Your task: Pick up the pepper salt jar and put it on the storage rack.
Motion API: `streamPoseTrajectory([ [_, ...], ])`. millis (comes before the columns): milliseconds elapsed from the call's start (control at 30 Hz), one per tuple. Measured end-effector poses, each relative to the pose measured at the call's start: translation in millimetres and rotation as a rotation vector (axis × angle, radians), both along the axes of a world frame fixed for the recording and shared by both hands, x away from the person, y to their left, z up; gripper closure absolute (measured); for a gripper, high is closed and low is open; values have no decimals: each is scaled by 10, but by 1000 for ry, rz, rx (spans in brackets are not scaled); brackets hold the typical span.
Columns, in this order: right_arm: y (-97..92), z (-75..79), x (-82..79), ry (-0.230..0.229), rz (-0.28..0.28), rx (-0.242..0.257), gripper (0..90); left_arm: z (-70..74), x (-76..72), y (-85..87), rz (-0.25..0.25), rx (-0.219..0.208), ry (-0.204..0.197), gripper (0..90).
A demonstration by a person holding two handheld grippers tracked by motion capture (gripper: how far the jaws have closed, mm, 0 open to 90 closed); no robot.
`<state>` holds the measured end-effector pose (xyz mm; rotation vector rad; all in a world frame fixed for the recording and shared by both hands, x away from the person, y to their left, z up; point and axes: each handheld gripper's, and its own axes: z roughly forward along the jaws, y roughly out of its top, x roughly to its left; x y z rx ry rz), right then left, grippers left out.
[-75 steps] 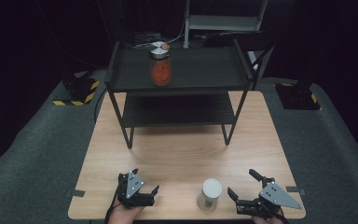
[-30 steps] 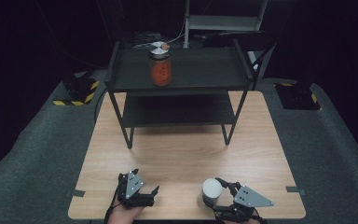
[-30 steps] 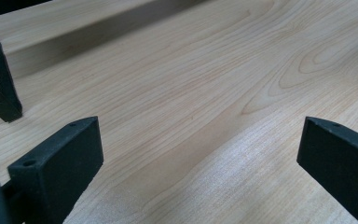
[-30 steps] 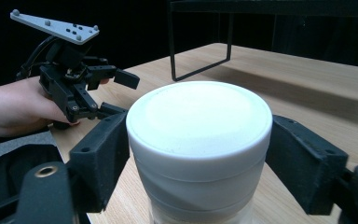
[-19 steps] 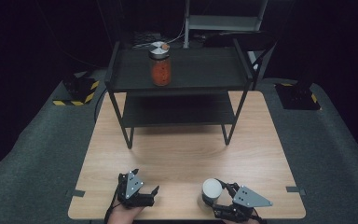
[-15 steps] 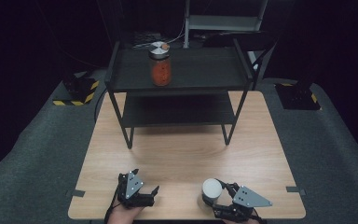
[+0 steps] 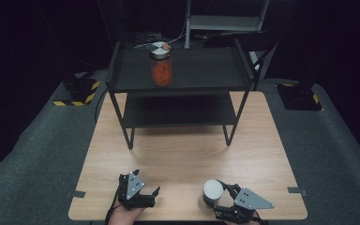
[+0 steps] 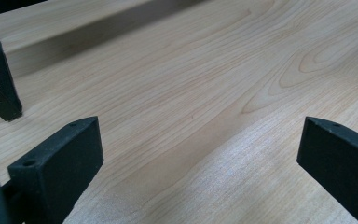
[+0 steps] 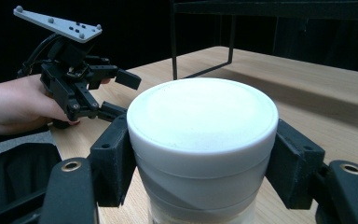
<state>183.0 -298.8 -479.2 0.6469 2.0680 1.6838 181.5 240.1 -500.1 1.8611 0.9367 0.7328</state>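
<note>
Lying level, the right tool (image 9: 200,163) clamps the upright white jar (image 9: 203,140).

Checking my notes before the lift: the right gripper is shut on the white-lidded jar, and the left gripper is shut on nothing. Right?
Not quite. The left gripper stands open over bare table, as the left gripper view shows. The right gripper is indeed shut on the white-lidded jar.
</note>
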Motion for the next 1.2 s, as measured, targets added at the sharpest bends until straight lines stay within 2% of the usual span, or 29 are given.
streamPoseTrajectory([
  [433, -105, 87, -63, -16, -53, 44, 329, 5, 0, -3, -2, 2, 4, 4],
  [600, -171, 158, -97, -29, -85, 56, 329, 21, -3, -37, -6, 26, 6, 4],
  [700, -192, 185, -104, -30, -98, 65, 329, 20, -4, -35, -7, 25, 6, 4],
  [867, -219, 276, -120, -35, -127, 73, 329, 20, 3, -13, -9, 12, 14, 4],
  [1100, -224, 469, -126, -57, -159, 97, 329, 48, 24, -19, -23, 30, 29, 4],
  [1200, -218, 548, -124, -58, -168, 104, 329, 44, 21, -6, -20, 20, 31, 4],
])
